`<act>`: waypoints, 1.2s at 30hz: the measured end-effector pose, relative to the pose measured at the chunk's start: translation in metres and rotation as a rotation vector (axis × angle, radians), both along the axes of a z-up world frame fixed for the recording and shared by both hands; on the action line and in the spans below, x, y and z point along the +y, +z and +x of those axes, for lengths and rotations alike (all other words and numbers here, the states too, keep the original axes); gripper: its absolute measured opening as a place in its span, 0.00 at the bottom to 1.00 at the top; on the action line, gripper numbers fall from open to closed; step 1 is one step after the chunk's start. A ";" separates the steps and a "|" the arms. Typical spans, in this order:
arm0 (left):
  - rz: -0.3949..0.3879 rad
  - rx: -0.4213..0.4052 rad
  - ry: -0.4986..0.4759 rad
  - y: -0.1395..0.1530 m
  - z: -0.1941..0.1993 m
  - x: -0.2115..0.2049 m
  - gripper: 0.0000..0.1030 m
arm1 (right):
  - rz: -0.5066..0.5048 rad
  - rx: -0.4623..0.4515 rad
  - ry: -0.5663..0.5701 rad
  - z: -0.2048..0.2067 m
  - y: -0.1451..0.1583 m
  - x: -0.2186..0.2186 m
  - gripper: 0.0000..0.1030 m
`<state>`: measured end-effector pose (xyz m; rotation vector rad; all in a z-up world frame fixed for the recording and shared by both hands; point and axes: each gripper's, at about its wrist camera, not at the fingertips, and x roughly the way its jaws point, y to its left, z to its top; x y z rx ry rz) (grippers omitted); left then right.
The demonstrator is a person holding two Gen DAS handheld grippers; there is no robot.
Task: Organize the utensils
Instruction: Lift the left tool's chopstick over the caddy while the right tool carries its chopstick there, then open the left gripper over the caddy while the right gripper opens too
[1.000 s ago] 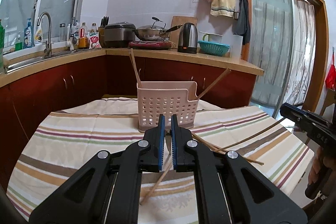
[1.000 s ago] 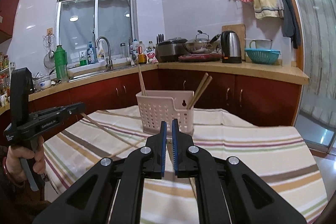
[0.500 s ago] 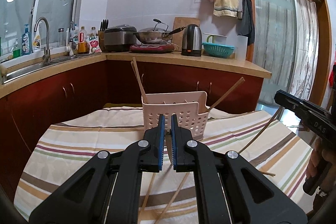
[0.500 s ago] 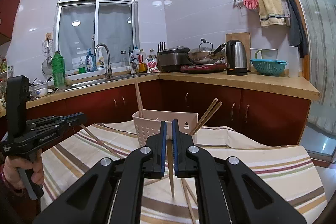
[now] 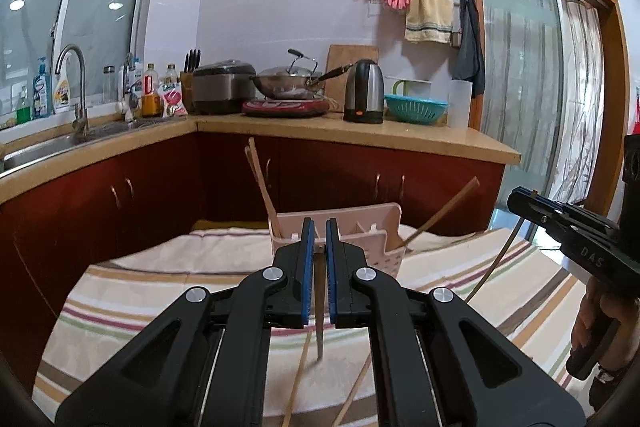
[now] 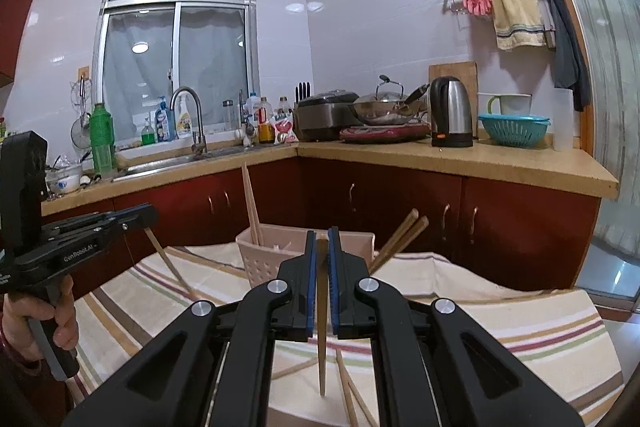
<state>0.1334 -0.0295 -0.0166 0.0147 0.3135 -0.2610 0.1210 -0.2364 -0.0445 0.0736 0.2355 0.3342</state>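
A pink perforated utensil basket [image 5: 384,247] stands on the striped tablecloth [image 5: 160,291] and holds a few wooden chopsticks [image 5: 260,183] leaning out. My left gripper [image 5: 318,227] is shut on one chopstick [image 5: 319,319], which hangs tip down just in front of the basket. My right gripper [image 6: 321,235] is shut on another chopstick [image 6: 321,339], also hanging tip down near the basket [image 6: 260,263]. Each gripper shows in the other's view: the right gripper [image 5: 560,227] at the right edge, the left gripper [image 6: 100,227] at the left edge.
Loose chopsticks [image 6: 344,387] lie on the cloth below both grippers. Behind the table runs a red-cabinet counter [image 5: 360,135] with a sink, bottles, a rice cooker, a wok and a kettle [image 5: 364,91]. A sliding glass door [image 5: 520,87] is at the right.
Both grippers rose and moved closer to the basket, which now sits lower in each view. Their chopsticks came up off the cloth and now hang tip down.
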 end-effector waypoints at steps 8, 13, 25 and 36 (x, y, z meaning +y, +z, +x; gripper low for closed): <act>-0.010 -0.066 -0.036 0.040 0.015 0.000 0.06 | 0.029 -0.077 0.021 0.008 0.036 -0.003 0.06; -0.001 -0.126 -0.040 0.063 0.026 -0.004 0.06 | 0.030 -0.135 0.027 0.018 0.059 -0.003 0.06; -0.013 -0.290 -0.034 0.123 0.065 -0.019 0.06 | 0.030 -0.212 0.017 0.051 0.085 -0.004 0.06; -0.022 -0.255 -0.001 0.096 0.121 -0.027 0.06 | 0.030 -0.150 0.002 0.092 0.062 0.000 0.06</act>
